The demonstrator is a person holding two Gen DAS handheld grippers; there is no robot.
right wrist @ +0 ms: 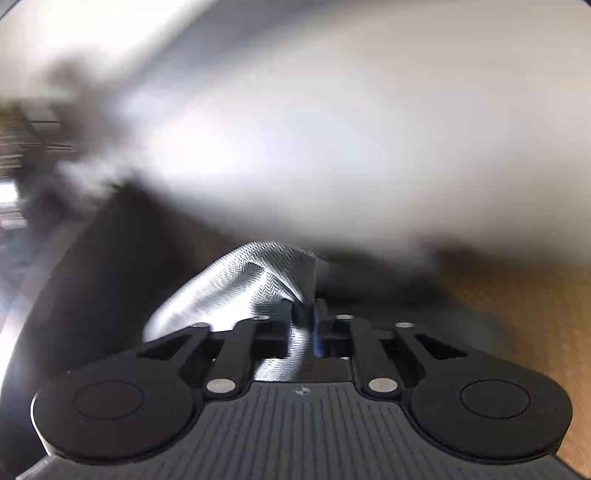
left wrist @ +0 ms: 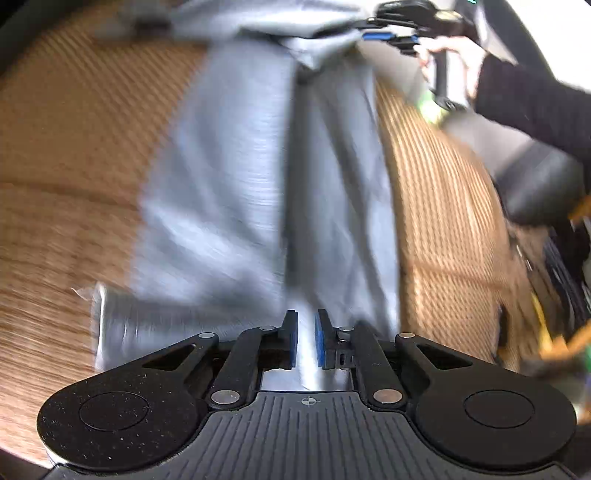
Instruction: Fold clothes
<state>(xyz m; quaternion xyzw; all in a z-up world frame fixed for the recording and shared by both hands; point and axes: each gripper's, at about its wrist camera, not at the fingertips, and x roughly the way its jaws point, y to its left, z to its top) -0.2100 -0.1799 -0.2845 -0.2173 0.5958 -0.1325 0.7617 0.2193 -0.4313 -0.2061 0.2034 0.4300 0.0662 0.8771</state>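
Observation:
A grey garment (left wrist: 258, 177) hangs stretched between both grippers above a woven tan mat (left wrist: 74, 147). My left gripper (left wrist: 306, 325) is shut on its near edge, with cloth pinched between the blue pads. The right gripper (left wrist: 391, 35) shows at the top right of the left wrist view, held by a hand, gripping the far end. In the right wrist view my right gripper (right wrist: 306, 314) is shut on a bunched fold of the grey garment (right wrist: 243, 280). Both views are blurred by motion.
The mat's right edge (left wrist: 491, 206) borders a dark rounded object (left wrist: 535, 188) and clutter with orange parts (left wrist: 569, 343). The person's dark sleeve (left wrist: 532, 103) is at the upper right. A wood-toned surface (right wrist: 535, 314) lies at the right in the right wrist view.

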